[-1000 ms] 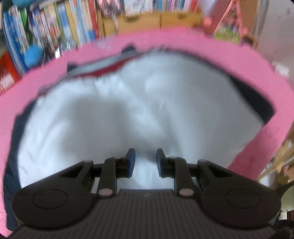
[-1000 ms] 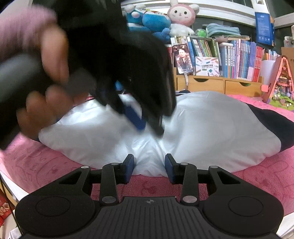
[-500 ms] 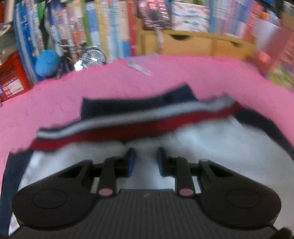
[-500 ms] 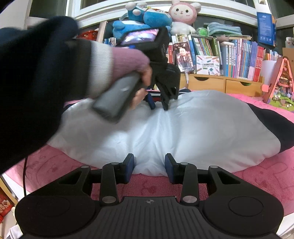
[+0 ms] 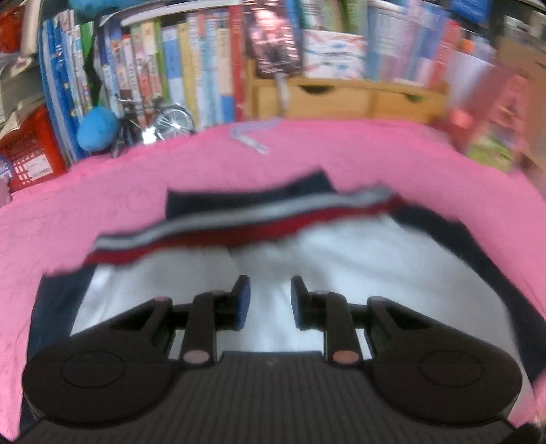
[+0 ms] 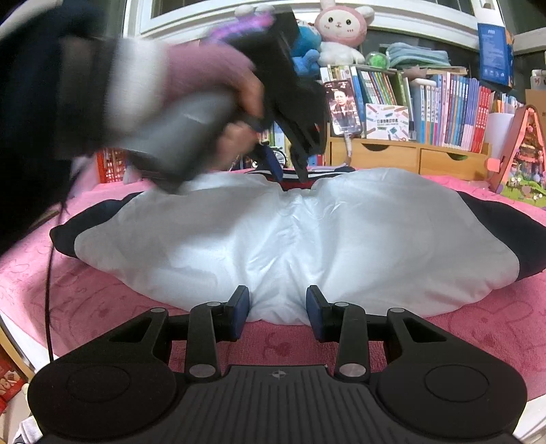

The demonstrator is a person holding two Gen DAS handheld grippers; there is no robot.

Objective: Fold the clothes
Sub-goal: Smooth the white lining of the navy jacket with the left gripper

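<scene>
We see a white padded jacket with navy sleeves and a red, white and navy striped ribbed collar point(image 6: 307, 235) lying spread, lining side up, on a pink towelling cover with a faint rabbit pattern point(image 6: 477, 328). The jacket fills the middle of the cover; its sleeves run out to both sides and its collar lies at the far edge, toward the bookshelf.

The right gripper point(image 6: 277, 309) sits low at the near hem. Its blue-padded fingers point(image 6: 240, 309) stand apart, one on each side of a puffed bulge of the white hem. We cannot tell from this view whether the pads touch the fabric; they do not visibly pinch it.

The left gripper point(image 5: 269, 303) is over the white lining, pointing down toward the collar point(image 5: 239, 225). Its fingers point(image 5: 243, 302) are spread a little, with a clear gap and only lining seen between them; nothing is gripped. In the right wrist view the same gripper point(image 6: 290, 167) appears blurred near the collar, carried by a hand point(image 6: 239, 112) in a pink cuff under a dark sleeve.

Behind the cover: a row of upright books point(image 6: 454, 109), a light wooden drawer unit point(image 6: 409, 157), a pink rabbit plush toy point(image 6: 341, 27) on top, a small model bicycle point(image 5: 160, 119) and a blue plush ball point(image 5: 97, 128).
</scene>
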